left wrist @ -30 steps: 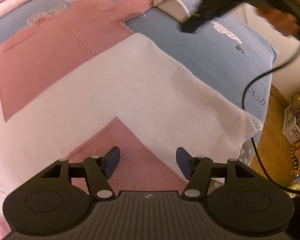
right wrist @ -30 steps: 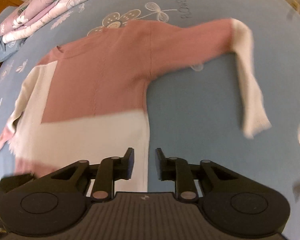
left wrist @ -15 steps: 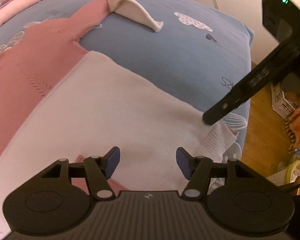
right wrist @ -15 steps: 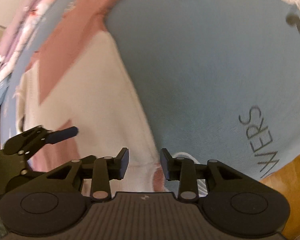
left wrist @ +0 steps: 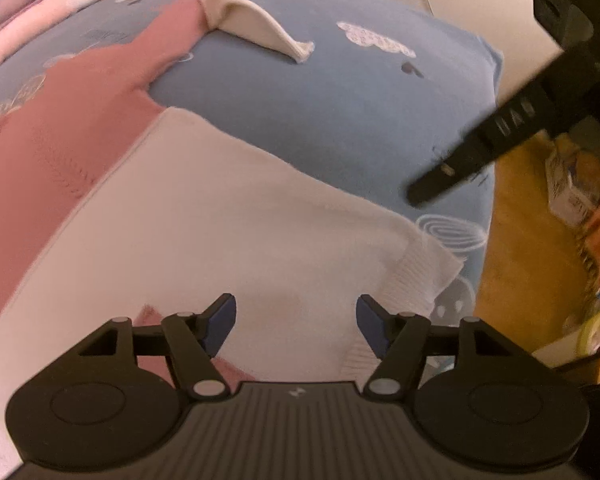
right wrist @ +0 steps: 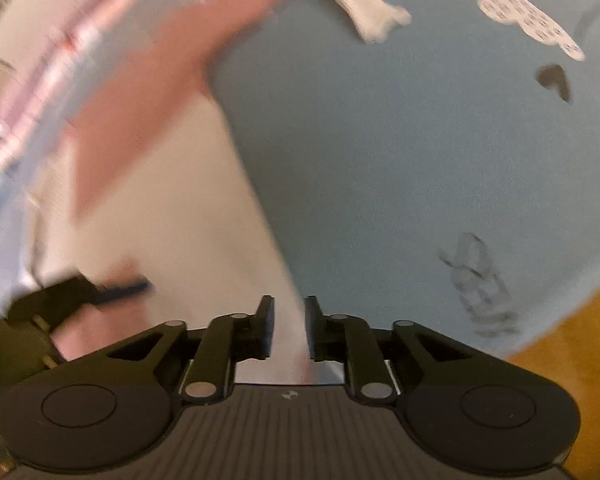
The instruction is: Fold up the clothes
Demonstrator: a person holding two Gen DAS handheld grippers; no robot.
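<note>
The pink-and-cream knit sweater [left wrist: 204, 216] lies spread flat on the blue bed [left wrist: 340, 112] — pink across the shoulders, cream lower down. One sleeve [left wrist: 256, 36] stretches out, bent at its cream cuff; the ribbed hem corner [left wrist: 424, 276] lies near the bed's edge.

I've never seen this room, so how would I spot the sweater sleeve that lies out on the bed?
Find the blue bedsheet with cloud prints, where a pink and cream sweater lies spread flat. From its pink shoulder, one sleeve stretches across bare sheet. It alone bends at a cream cuff, its end lying loose on the blue.
</note>
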